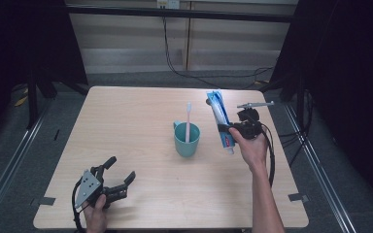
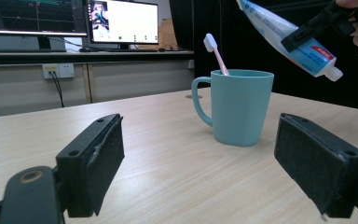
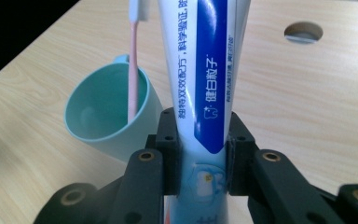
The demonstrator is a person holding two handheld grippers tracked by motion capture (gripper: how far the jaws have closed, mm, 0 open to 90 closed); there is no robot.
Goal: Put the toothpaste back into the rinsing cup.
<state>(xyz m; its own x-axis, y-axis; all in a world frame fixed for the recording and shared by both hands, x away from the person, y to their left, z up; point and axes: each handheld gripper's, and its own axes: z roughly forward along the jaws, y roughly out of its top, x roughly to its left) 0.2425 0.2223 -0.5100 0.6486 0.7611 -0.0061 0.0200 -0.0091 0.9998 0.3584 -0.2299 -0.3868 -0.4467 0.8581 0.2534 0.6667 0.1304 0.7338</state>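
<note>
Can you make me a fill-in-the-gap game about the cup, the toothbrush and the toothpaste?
1. The pink toothbrush stands inside the ____ mug.
2. The right gripper is shut on the ____ tube.
3. The left gripper near the table's front edge has its jaws ____.

Missing words: teal; toothpaste; open

Toothpaste tube (image 3: 204,84) clamped in my right gripper (image 3: 203,154): Chinese print runs lengthwise. White characters on the blue band read 健白祛子, as far as I can make out; a smaller dark line beside it is too blurred. Red label near the cap: illegible.
</note>
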